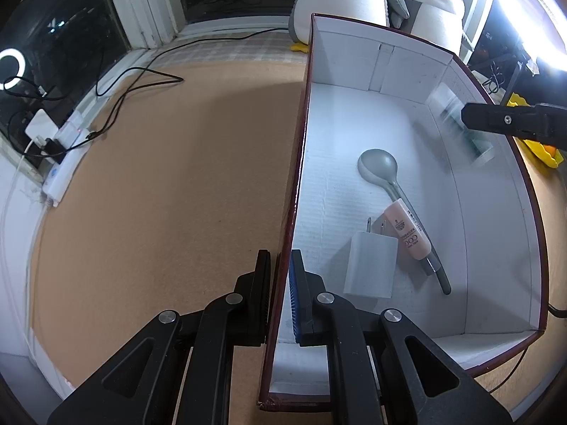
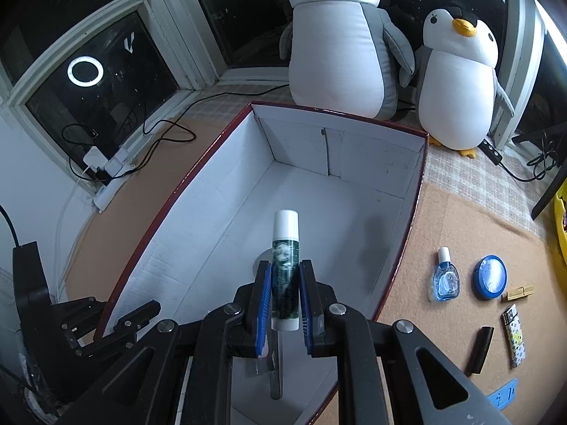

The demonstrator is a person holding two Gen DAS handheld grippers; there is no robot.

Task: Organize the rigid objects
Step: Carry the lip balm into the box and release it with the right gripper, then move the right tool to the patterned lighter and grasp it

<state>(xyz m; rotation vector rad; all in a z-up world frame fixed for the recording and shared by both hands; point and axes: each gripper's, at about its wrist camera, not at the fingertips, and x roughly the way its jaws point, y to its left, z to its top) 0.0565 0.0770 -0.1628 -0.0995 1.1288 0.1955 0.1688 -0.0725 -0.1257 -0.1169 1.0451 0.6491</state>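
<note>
A white box with a dark red rim point(image 1: 301, 134) stands on the tan mat. My left gripper point(image 1: 281, 258) is shut on its left wall, one finger outside and one inside. A grey spoon point(image 1: 377, 166), a pink tube point(image 1: 407, 230) and a white charger plug point(image 1: 370, 269) lie in the box. My right gripper point(image 2: 285, 265) hangs over the box point(image 2: 354, 148) with a white and dark green stick tube point(image 2: 285, 226) upright between its blue pads, which look slightly parted from it. In the left wrist view that stick tube point(image 1: 457, 124) is blurred beside the right gripper point(image 1: 467, 117).
Right of the box lie an eye-drop bottle point(image 2: 444, 276), a blue round tin point(image 2: 490, 276), a wooden clothespin point(image 2: 517, 292), a black cylinder point(image 2: 480, 349) and a patterned packet point(image 2: 514, 340). Two plush penguins point(image 2: 336, 42) sit behind it. A power strip with cables point(image 2: 106, 166) lies far left.
</note>
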